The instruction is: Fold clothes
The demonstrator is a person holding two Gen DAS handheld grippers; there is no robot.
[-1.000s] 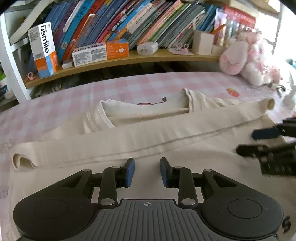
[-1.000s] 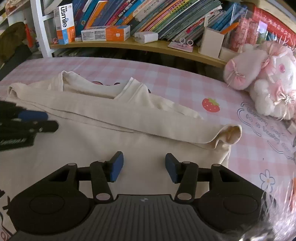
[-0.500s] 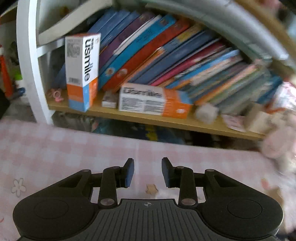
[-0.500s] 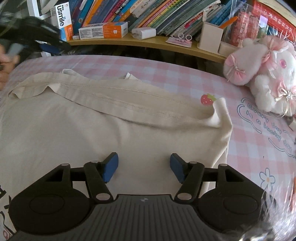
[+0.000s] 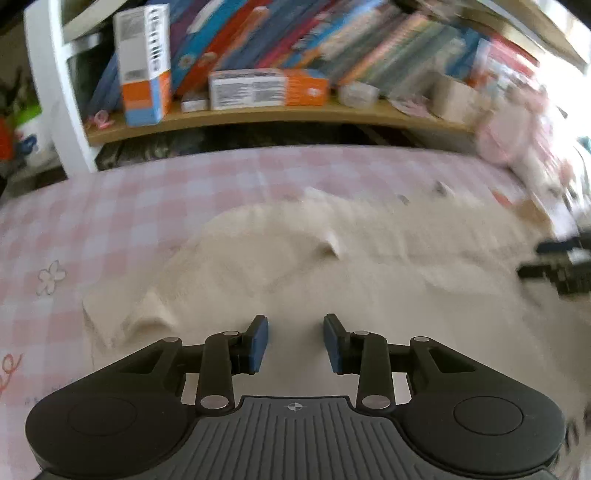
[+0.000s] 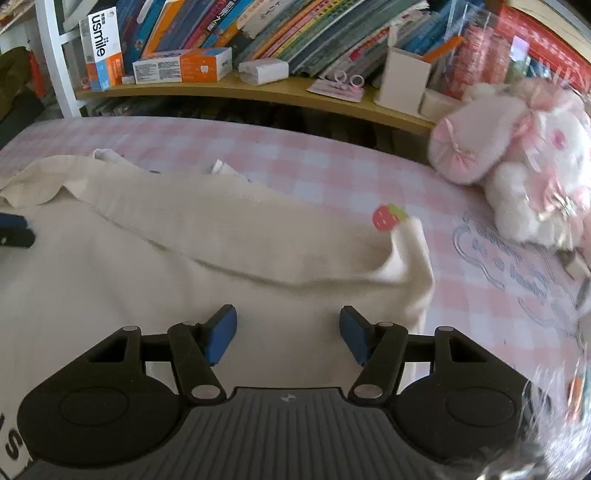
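The cream cotton garment [image 6: 192,266] is seen part-folded on the pink checked bed [image 6: 280,155], one long fold laid across, further folds judged outstanding, while the left claw [image 5: 294,341] and right claw [image 6: 288,334] are held open and empty.

Garment [image 6: 192,258] spread flat on the bed [image 6: 295,155], sleeve folded across its far part. Plush toy [image 6: 517,162] far right on the bed. Shelf [image 6: 258,90] behind, holding books [image 6: 314,33], boxes [image 6: 181,70] at left, pen holder [image 6: 404,81] toward the right.
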